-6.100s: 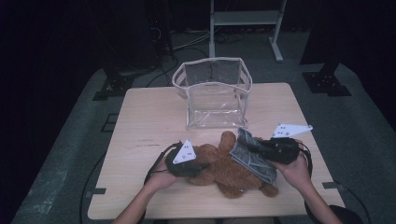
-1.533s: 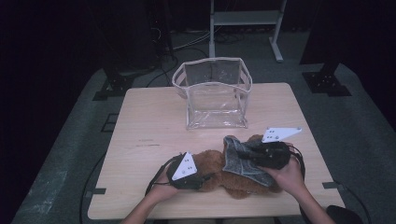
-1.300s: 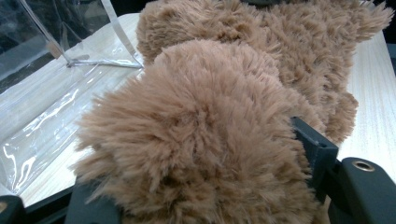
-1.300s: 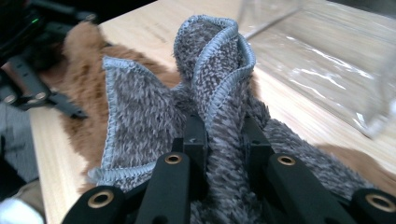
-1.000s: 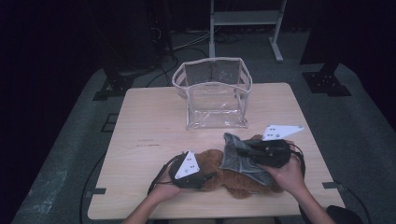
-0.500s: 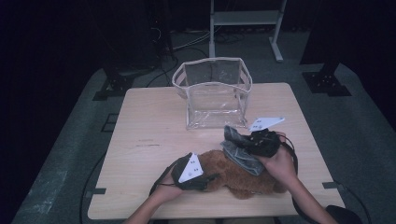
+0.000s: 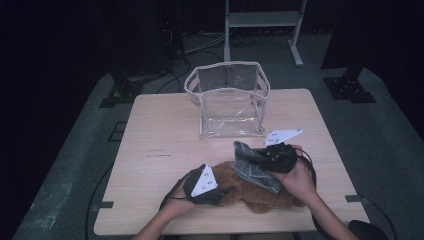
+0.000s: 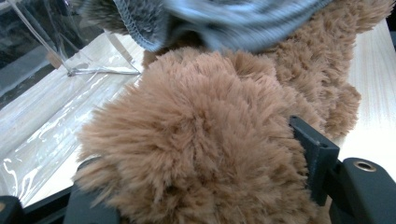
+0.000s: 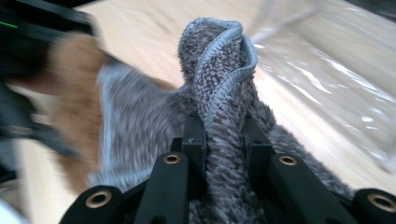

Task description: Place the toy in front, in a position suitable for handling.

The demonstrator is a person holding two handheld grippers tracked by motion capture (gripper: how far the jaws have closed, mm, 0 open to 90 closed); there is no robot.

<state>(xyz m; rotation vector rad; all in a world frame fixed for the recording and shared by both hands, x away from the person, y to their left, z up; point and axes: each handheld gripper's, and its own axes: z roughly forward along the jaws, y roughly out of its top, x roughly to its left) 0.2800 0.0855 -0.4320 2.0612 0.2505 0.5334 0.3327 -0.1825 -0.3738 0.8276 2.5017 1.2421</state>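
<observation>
The brown plush teddy bear (image 7: 250, 187) is lying on its side near the front edge of the light wooden table (image 7: 160, 150), right of the middle, its long axis running roughly along that edge. A grey knitted garment (image 7: 252, 167) is draped over the bear's upper side, toward the table's right half, and one bunched fold of it is rising up off the fur.

That fold is what the coming move seems to be turning on: it is sitting in the right gripper (image 9: 223, 128), whose jaws are standing close together and pinching the ribbed hem between them, so the cloth is lying directly ahead of and above that tool, between the bear and the clear plastic tote bag (image 7: 227, 100) standing upright at the middle of the table.

The left gripper (image 8: 196, 186) is coming at the bear from the left end. Its jaws are standing partly apart and pressing into a thick tuft of brown fur on both sides, anchoring the toy while the right hand is working the garment.
</observation>
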